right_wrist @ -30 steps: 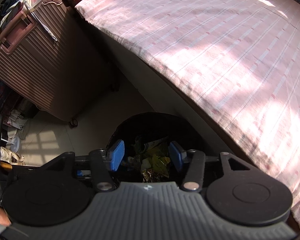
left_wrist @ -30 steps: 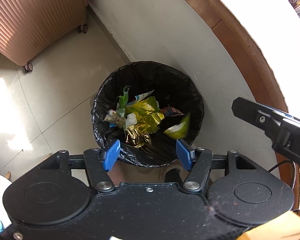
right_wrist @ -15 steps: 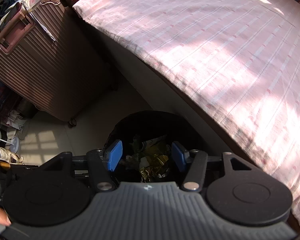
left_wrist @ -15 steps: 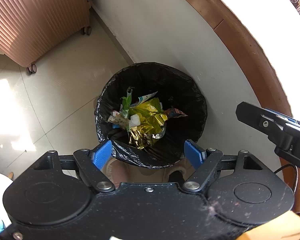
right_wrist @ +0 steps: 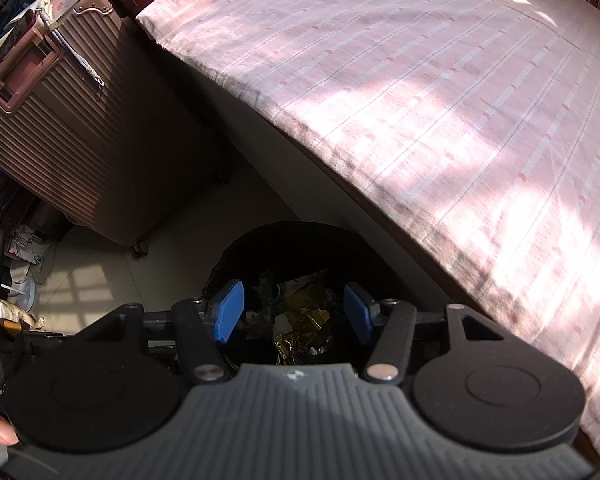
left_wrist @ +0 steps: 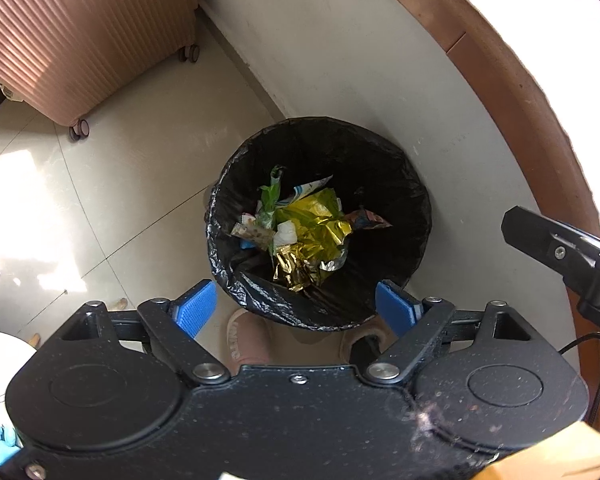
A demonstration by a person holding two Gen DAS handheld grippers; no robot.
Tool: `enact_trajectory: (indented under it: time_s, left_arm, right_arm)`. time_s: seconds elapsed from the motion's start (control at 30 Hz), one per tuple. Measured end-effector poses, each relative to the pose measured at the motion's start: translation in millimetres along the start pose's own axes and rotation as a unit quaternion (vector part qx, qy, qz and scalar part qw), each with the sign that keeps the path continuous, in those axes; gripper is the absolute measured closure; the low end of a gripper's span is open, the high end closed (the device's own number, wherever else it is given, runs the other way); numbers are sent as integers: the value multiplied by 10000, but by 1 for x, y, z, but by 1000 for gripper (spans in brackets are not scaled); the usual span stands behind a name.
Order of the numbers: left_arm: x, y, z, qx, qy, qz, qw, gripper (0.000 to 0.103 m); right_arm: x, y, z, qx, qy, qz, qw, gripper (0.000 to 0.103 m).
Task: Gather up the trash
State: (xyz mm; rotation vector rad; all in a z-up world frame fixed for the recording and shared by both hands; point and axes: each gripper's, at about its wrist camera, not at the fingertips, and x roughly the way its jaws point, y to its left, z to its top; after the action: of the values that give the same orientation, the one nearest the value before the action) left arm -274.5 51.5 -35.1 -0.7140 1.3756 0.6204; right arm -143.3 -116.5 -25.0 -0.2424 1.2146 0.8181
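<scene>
A round bin lined with a black plastic bag (left_wrist: 396, 184) is seen from above in the left wrist view, standing on the pale tiled floor (left_wrist: 112, 184) just beside the light side panel of a bed (left_wrist: 340, 48). Inside the bin, a heap of trash is gathered: a crumpled gold foil wrapper (left_wrist: 312, 236) lies in the middle, with a green wrapper (left_wrist: 270, 196) and scraps of white and printed paper (left_wrist: 286, 234) beside it on the left.

The left gripper (left_wrist: 296, 306) is held above the near rim of the bin, its jaws spread wide with nothing between the blue pads (left_wrist: 196, 306). Below the jaws, a pink slipper (left_wrist: 246, 338) is partly visible on the floor. One black finger of the right gripper (left_wrist: 556, 248) is seen at the right edge of this view.

In the right wrist view, the right gripper (right_wrist: 294, 314) is also held over the bin (right_wrist: 300, 240), with its jaws parted and empty and the gold foil (right_wrist: 300, 320) visible between them. A ribbed rose-pink hard-shell suitcase (right_wrist: 72, 132) on small wheels stands on the floor to the left, well apart from the bin. The bed is covered by a pink striped sheet (right_wrist: 440, 100), lit in patches by sunlight.
</scene>
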Motion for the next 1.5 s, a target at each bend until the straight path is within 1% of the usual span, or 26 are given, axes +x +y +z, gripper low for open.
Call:
enact_trajectory:
  time_s: [0.33, 0.8, 0.97, 1.07, 1.13, 1.27, 1.3, 1.4, 1.5]
  left_arm:
    - [1, 7, 0, -62, -1, -188, 9998, 17]
    - [3, 8, -1, -71, 65, -317, 9995, 17]
    - [3, 8, -1, -9, 64, -307, 9995, 17]
    - [3, 7, -1, 54, 74, -373, 9993, 18]
    - [4, 8, 0, 73, 101, -374, 9992, 18]
    - [5, 4, 0, 151, 126, -188, 9996, 18]
    - [6, 4, 0, 175, 130, -192, 9996, 18]
    - [6, 8, 1, 146, 142, -293, 9994, 18]
    - [5, 11, 3, 217, 189, -508, 9983, 18]
  right_arm:
    - [3, 3, 2, -7, 38, -47, 10000, 33]
    - [7, 3, 0, -32, 87, -68, 9999, 33]
    - [10, 2, 0, -32, 108, -78, 9999, 32]
    - [11, 2, -1, -33, 116, -88, 9999, 32]
    - [12, 2, -1, -35, 123, -92, 9999, 32]
    - [12, 2, -1, -38, 124, -96, 9999, 32]
    - [12, 2, -1, -39, 122, -96, 9999, 32]
    - [12, 2, -1, -34, 119, -103, 9999, 32]
    - [13, 2, -2, -29, 120, -115, 9999, 32]
